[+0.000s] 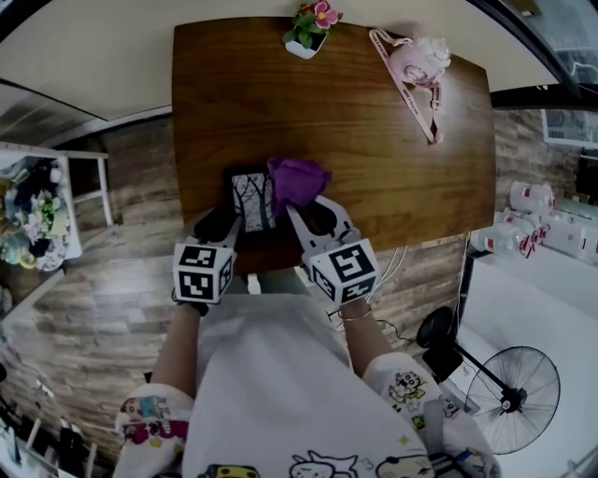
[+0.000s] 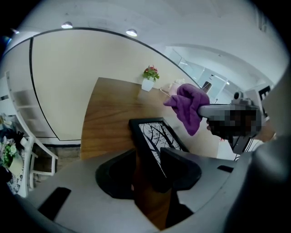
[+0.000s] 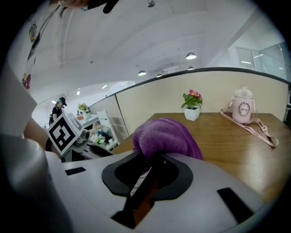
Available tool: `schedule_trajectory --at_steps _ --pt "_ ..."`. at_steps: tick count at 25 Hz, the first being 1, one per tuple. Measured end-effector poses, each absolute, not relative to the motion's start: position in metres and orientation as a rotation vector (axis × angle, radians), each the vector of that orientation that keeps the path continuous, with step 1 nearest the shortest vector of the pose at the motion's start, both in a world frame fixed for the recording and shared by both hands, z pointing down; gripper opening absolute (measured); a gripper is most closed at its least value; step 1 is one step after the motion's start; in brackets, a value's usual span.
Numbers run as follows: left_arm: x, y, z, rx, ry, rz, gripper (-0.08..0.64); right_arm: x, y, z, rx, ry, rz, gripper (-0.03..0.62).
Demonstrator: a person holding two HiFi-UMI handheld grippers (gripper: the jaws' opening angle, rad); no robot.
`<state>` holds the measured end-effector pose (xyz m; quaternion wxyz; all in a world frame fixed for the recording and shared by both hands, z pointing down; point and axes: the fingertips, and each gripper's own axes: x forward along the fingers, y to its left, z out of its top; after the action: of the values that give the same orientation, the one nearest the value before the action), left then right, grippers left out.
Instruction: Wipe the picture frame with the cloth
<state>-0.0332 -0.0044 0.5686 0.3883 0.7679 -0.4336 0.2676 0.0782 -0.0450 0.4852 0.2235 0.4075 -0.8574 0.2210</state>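
near the front edge of the wooden table the black picture frame stands tilted, its near end between the jaws of the left tool, which are closed on it. just to its right, the right tool is clamped on a bunched purple cloth, which hangs beside the frame's upper right edge; whether they touch is unclear. at the far edge sit a small potted flower and a pink bottle with a strap.
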Motion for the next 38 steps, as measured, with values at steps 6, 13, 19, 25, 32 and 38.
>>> schedule_trajectory --at_steps 6,13,19,25,32,38 --pt "-0.030 -0.001 0.579 1.926 -1.075 0.688 0.137 0.073 -0.043 0.490 1.101 -2.365 0.615 0.049" --pt "-0.032 -0.002 0.580 1.879 -1.066 0.641 0.118 0.068 -0.043 0.491 1.059 -2.371 0.606 0.049" --pt "-0.035 -0.003 0.582 1.793 -1.046 0.543 0.084 0.050 -0.046 0.490 0.974 -2.390 0.586 0.049" --pt "-0.035 -0.003 0.582 1.765 -1.041 0.525 0.078 0.023 -0.054 0.494 0.852 -2.398 0.553 0.049" --pt "-0.036 -0.003 0.583 1.741 -1.018 0.479 0.074 -0.017 -0.057 0.511 0.636 -2.384 0.547 0.049" --pt "-0.036 -0.004 0.582 1.740 -1.005 0.452 0.072 -0.029 -0.061 0.540 0.549 -2.298 0.556 0.049"
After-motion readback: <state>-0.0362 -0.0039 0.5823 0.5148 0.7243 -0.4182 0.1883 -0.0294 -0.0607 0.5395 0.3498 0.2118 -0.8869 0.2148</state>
